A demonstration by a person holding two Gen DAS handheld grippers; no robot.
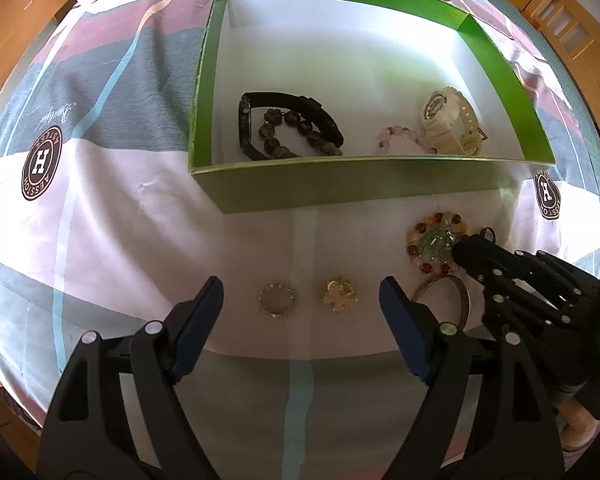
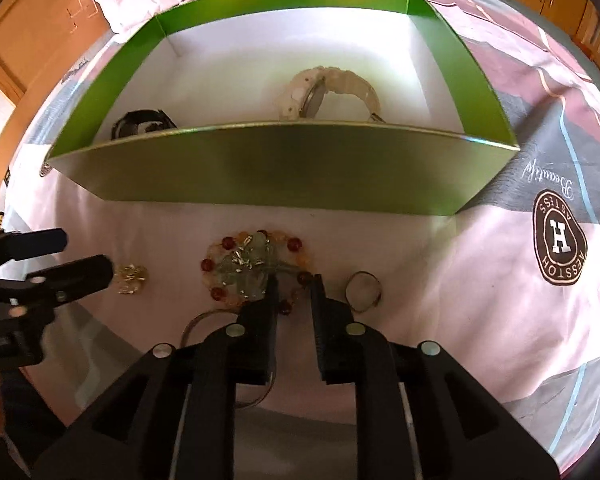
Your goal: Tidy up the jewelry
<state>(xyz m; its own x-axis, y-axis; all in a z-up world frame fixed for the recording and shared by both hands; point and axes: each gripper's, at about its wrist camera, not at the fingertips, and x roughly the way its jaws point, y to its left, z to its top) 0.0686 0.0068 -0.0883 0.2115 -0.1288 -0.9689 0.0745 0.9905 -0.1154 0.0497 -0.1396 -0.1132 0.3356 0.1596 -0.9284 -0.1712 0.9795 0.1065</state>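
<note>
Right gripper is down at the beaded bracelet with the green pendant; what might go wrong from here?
The right gripper, open, straddles only the near beads of the beaded bracelet, so a thin pinch may slip. The metal bangle lies under its fingers and could get dragged. The lift must clear the green box's near wall.

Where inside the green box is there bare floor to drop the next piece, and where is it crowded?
Inside the green box, the whole back half is bare. Between the black watch with its brown bead bracelet and the white watch with its pink bead bracelet, a bare strip reaches the near wall. Crowded: the near left and near right floor.
</note>
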